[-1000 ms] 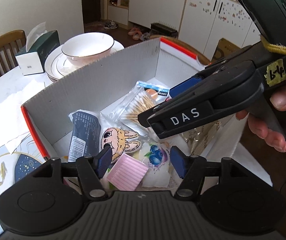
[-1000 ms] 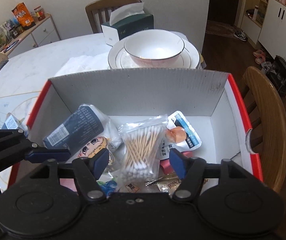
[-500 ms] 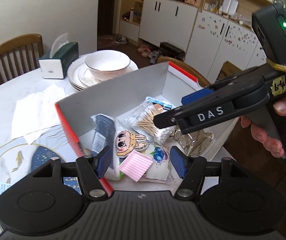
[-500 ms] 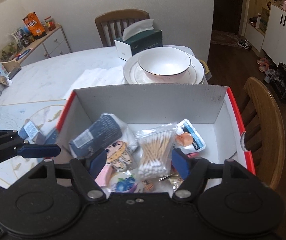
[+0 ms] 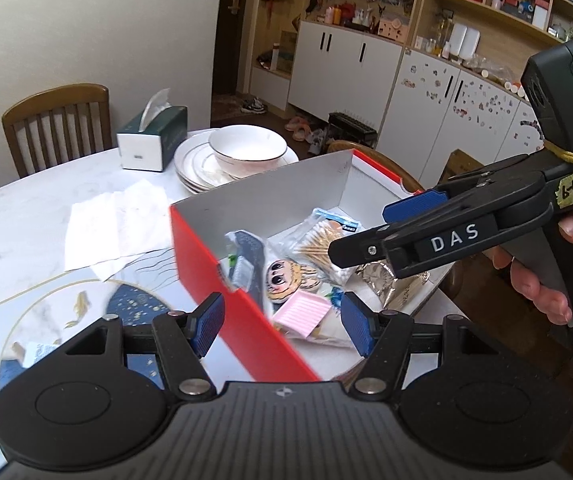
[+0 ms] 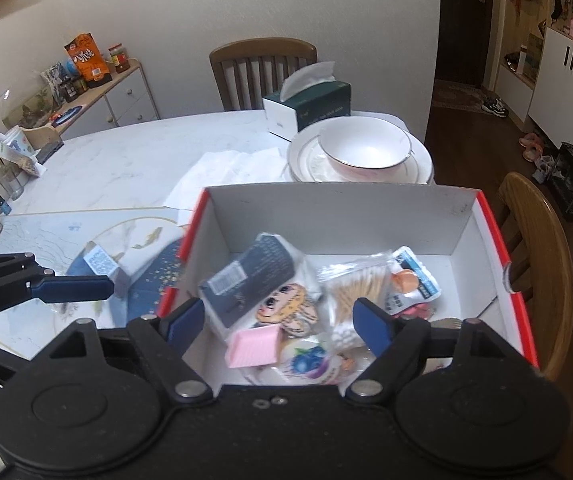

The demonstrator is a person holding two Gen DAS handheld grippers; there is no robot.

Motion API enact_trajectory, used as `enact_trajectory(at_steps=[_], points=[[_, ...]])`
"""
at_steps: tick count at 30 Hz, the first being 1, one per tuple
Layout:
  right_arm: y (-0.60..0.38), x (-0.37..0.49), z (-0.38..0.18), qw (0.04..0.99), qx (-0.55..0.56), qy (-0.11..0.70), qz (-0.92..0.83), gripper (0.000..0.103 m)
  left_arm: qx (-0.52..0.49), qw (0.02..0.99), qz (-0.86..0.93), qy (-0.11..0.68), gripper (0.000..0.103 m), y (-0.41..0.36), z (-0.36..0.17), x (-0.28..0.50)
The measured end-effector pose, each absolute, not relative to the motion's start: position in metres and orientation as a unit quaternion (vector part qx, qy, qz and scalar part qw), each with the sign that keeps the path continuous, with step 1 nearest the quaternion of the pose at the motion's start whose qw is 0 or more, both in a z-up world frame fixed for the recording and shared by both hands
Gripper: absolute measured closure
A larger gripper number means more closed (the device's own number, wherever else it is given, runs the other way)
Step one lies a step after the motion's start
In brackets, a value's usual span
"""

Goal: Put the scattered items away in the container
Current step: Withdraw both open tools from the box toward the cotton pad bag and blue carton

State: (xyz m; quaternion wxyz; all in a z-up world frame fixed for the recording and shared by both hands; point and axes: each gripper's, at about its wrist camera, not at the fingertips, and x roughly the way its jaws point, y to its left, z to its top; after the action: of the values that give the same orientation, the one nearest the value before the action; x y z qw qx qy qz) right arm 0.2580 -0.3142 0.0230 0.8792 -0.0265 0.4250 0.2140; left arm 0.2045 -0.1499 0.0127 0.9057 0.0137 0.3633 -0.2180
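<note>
Since the cotton swabs [image 6: 356, 294], pink pad [image 6: 253, 345] and other packets already lie in the red-rimmed box [image 6: 498, 236] on the surface [image 6: 134, 160], both grippers hover empty; left gripper [image 5: 282, 326] fingers spread; right gripper [image 6: 282, 326] fingers opening on nothing.

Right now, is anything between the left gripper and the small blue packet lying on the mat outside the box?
Nothing visible does. The left gripper is open, and in the right wrist view its tip sits right beside the blue packet. On the way into the box, only the box's red side wall must be cleared.
</note>
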Motion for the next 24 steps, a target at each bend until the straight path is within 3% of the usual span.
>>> enact_trajectory(at_steps=[3,5,14,18,24], points=[[-0.300,0.247,0.028,0.884,-0.034,0.410,0.221,0.020,0.014,0.910,-0.213,0.356,0.039,-0.135,0.014,0.195],[-0.288,0.241,0.030,0.887,-0.040,0.401,0.228,0.018,0.015,0.912,-0.209,0.352,0.033,-0.124,0.015,0.189],[-0.233,0.228,0.030,0.883,-0.024,0.402,0.242,0.017,0.013,0.919,-0.194,0.343,0.032,-0.069,0.013,0.168],[-0.204,0.221,0.028,0.887,-0.033,0.394,0.239,0.013,0.011,0.922,-0.184,0.341,0.025,-0.042,0.011,0.162],[-0.171,0.223,0.022,0.886,-0.024,0.397,0.239,0.011,0.005,0.921,-0.176,0.348,0.024,-0.004,0.004,0.161]])
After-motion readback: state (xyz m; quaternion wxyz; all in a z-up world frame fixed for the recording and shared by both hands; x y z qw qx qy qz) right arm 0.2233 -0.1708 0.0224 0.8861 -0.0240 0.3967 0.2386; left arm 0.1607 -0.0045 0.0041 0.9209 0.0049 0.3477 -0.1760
